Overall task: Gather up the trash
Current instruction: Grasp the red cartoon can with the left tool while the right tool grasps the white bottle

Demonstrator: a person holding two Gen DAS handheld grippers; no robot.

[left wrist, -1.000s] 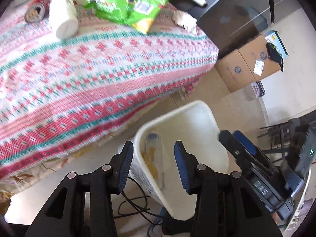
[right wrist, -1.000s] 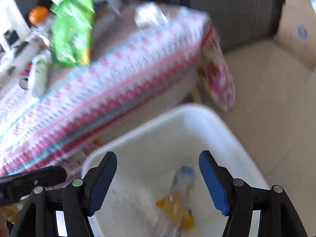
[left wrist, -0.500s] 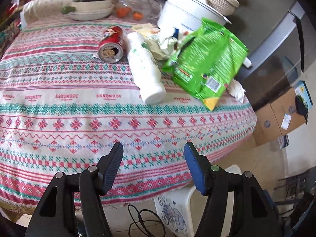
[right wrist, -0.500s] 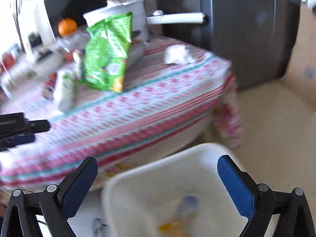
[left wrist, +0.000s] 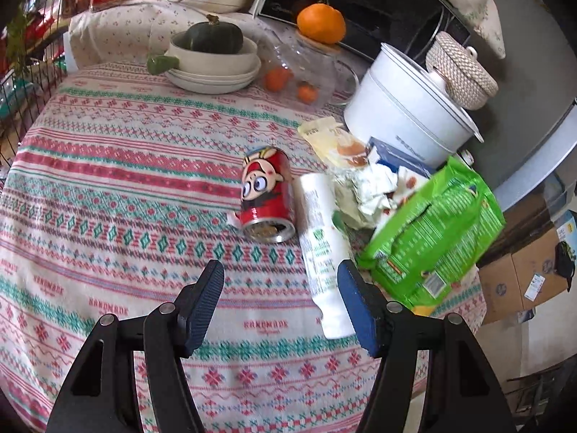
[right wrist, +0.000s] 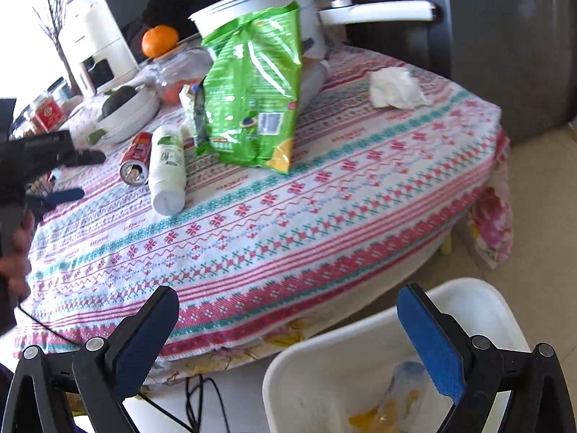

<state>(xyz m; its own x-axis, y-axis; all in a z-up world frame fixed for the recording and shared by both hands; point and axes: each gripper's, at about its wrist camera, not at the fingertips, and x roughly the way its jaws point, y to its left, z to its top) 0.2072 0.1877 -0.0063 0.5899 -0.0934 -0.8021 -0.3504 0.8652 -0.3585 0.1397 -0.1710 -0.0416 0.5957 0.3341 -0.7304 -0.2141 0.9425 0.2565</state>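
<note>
A home kitchen or dining corner. A round bench under a patterned cloth carries a white cooking pot, stacked bowls holding a squash, and an orange, with countertop appliances behind.

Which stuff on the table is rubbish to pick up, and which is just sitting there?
Rubbish for the job:
red can
white bottle
green snack bag
crumpled wrappers
crumpled tissue
white bin, where it goes

Just lying about:
white pot
squash in a bowl
orange
</note>
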